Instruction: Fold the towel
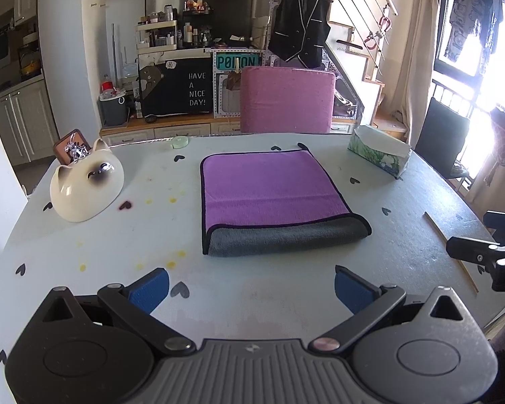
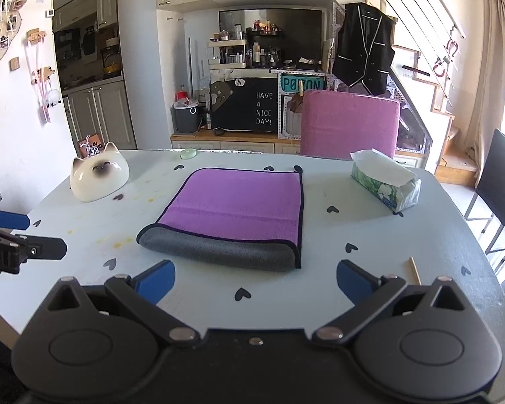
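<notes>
A purple towel (image 1: 269,188) with a gray underside lies folded in the middle of a pale table (image 1: 84,242), its thick gray fold edge turned toward the person and its bound edges away. The left gripper (image 1: 250,289) and right gripper (image 2: 256,279) hover short of it, fingers spread wide, grasping nothing. If another fold is wanted, each should probably pinch a near corner through every layer and lift evenly. The towel looks nearly square, slightly longer front to back.
</notes>
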